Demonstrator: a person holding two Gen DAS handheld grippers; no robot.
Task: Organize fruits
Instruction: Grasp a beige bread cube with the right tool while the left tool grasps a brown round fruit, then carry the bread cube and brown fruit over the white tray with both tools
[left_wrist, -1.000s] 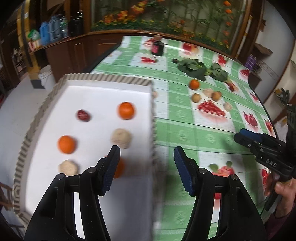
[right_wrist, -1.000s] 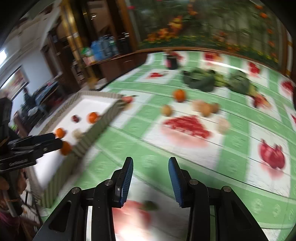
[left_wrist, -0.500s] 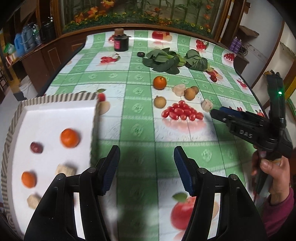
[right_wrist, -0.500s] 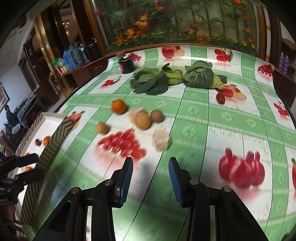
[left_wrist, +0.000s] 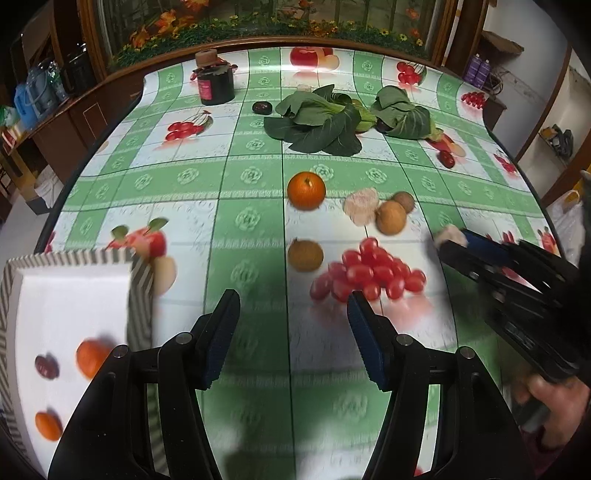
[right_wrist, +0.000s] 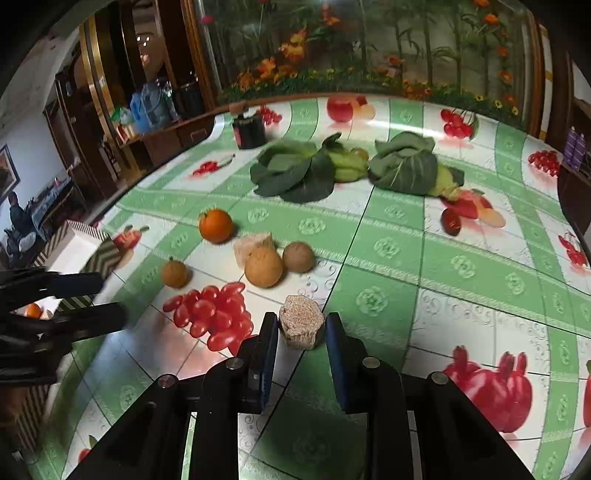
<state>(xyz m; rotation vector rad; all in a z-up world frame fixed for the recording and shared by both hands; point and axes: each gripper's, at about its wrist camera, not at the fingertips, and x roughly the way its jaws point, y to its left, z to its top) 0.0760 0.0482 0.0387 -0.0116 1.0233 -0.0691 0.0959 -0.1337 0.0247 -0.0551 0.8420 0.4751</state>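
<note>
My right gripper has its jaws closing around a beige hexagonal fruit piece on the tablecloth, and both pads touch its sides. That piece shows at the tip of the right gripper in the left wrist view. My left gripper is open with nothing in it, just short of the cherry tomatoes. An orange, three round brown fruits and another beige piece lie loose. The white tray at the left holds two oranges and a dark red fruit.
Leafy greens, a dark jar and a dark plum lie at the far end of the table. A dark red date lies at the right. A hand holds the right gripper. Wooden cabinets stand beyond the left edge.
My left gripper swung right, from above the tray to over the tablecloth. My right gripper came forward to the beige piece and its jaws narrowed around it.
</note>
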